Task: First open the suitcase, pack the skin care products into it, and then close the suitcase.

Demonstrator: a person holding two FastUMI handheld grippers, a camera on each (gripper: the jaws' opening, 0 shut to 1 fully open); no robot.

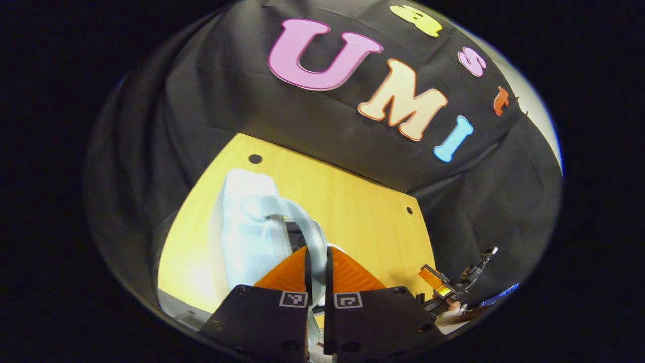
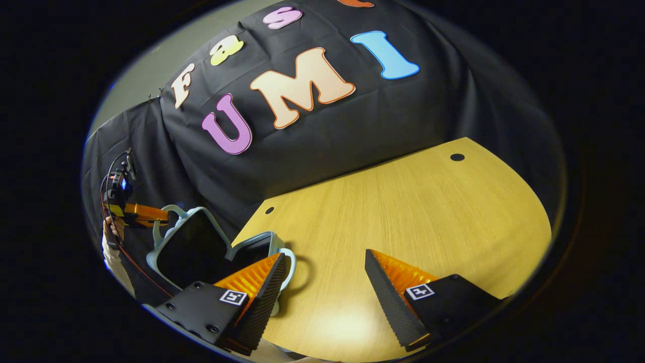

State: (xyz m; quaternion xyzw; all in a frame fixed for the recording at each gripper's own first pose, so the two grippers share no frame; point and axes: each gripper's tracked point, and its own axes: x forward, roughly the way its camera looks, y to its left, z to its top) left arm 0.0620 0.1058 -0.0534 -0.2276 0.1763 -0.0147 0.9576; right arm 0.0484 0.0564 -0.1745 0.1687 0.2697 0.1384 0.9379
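Pinched the pale handle (image 1: 297, 214) of the suitcase (image 1: 247, 242) in the left hand-held gripper (image 1: 317, 252), both fingers pressed flat against the strap in the left gripper view, presumably so as to lift one half by it. In the right gripper view, held that lid (image 2: 191, 247) raised and tilted off the tabletop (image 2: 403, 212), joined to the lower half (image 2: 254, 249) just beside it, dark lining facing out. Judged the opening step under way or nearly done.

Found the right hand-held gripper (image 2: 325, 254) spread wide and empty, low over bare wood just beside the suitcase. Saw one finger overlap the lower half's own loop; could not tell whether touching. Probably waited there to steady that half, or to be free for the packing.

Could not make out anything inside against the dark lining. Placed the suitcase near the tabletop's left edge in the right gripper view, close to the black cloth, leaving the wood beside it open for the work.
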